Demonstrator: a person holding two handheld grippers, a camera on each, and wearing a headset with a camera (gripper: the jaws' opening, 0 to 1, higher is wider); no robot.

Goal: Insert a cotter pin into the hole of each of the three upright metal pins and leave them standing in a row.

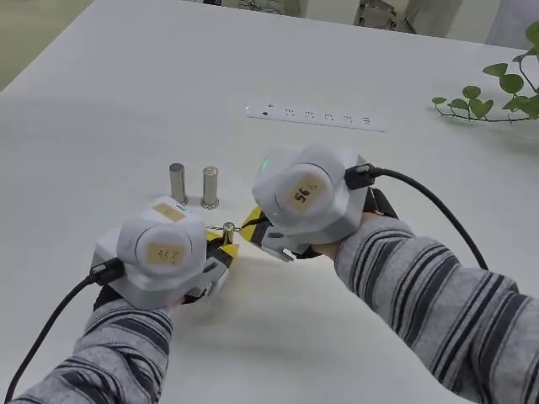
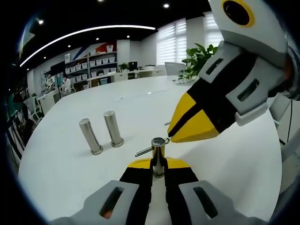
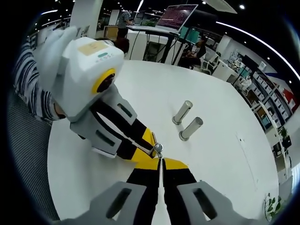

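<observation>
Between the yellow-tipped jaws of the left gripper [image 2: 157,166] stands the short silver upright metal pin [image 2: 158,152], clamped low on its shank, near the front of the white table [image 1: 278,337]. A thin steel cotter pin [image 2: 143,151] looks threaded crosswise through the hole near its top. Its long axis is level and points away from the right gripper [image 3: 160,165], whose jaws seem pinched on its near end. By my reading, any further push runs right to left. Just behind stand a bare silver pin [image 1: 210,186] and another bare pin [image 1: 178,183], side by side.
</observation>
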